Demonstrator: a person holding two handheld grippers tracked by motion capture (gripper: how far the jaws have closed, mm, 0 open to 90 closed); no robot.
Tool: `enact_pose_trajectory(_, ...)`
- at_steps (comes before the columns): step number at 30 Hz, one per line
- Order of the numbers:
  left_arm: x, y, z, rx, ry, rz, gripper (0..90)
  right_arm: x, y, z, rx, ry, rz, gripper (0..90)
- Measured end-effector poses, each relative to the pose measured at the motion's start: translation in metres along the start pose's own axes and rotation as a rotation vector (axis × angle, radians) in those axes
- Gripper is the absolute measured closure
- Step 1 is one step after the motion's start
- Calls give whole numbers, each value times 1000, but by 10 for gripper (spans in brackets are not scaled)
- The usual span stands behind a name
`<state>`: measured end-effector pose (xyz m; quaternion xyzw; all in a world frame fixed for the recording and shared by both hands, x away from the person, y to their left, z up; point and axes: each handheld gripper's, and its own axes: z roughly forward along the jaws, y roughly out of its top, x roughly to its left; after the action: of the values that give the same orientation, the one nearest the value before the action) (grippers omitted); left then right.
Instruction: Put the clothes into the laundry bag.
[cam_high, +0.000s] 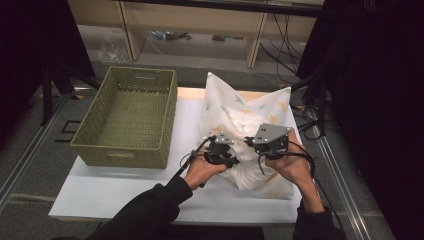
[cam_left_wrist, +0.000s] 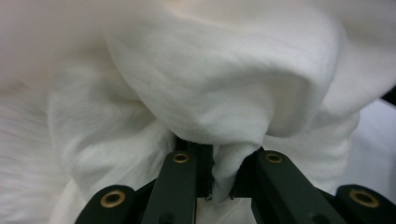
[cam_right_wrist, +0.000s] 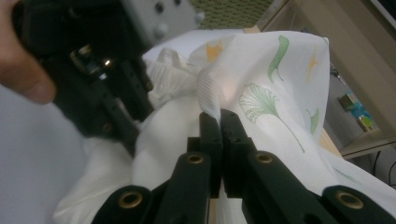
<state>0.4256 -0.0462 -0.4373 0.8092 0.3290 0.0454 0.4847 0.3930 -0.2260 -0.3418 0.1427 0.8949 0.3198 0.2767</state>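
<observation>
Right now your left gripper (cam_left_wrist: 219, 186) pinches a fold of the plain white inner pillow (cam_left_wrist: 210, 84), jaws clamped on it. Your right gripper (cam_right_wrist: 219, 126) has its jaws pressed together on the edge of the white leaf-printed fabric pillowcase (cam_right_wrist: 280, 79). Both meet over the pillow's near end on the white table (cam_high: 100, 190), just beside the green woven basket (cam_high: 127, 117).
</observation>
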Motion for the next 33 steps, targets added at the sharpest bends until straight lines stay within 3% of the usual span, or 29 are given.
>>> enact_pose_trajectory(5,2,21,-2,-59,-8,-25,818,1,7,-13,-29,-9,-17,900)
enact_pose_trajectory(7,10,22,10,-53,20,-27,815,2,8,-15,-21,-1,-19,900)
enact_pose_trajectory(8,20,19,20,-24,53,-23,811,3,8,-14,-17,-1,-16,900)
enact_pose_trajectory(10,30,12,38,-27,50,-123,796,3,5,-10,5,5,-14,900)
enact_pose_trajectory(12,36,6,44,-34,41,-159,769,4,2,-5,32,9,18,900)
enact_pose_trajectory(14,33,7,38,-30,30,-130,738,3,-2,0,32,22,19,900)
enact_pose_trajectory(18,21,8,15,-6,41,-68,500,-1,-6,2,34,21,30,900)
enact_pose_trajectory(21,17,5,-9,-24,50,-47,345,-1,-6,1,31,19,36,900)
enact_pose_trajectory(23,20,1,-23,-46,107,-14,277,0,-5,2,27,23,31,900)
enact_pose_trajectory(25,28,-6,-32,-36,186,46,221,0,-5,3,27,28,20,900)
enact_pose_trajectory(26,32,-9,-33,-21,195,59,196,1,-5,4,24,16,19,900)
enact_pose_trajectory(29,45,-18,-23,25,144,-24,188,2,-3,4,33,24,34,900)
enact_pose_trajectory(30,46,-20,-19,26,146,-31,186,1,-3,5,27,27,18,900)
enact_pose_trajectory(31,48,-21,-12,31,152,-13,191,1,-3,6,27,28,18,900)
enact_pose_trajectory(32,48,-21,-5,31,132,-19,226,2,-3,6,27,28,17,900)
enact_pose_trajectory(33,47,-21,0,22,98,-51,303,1,-4,7,26,28,11,900)
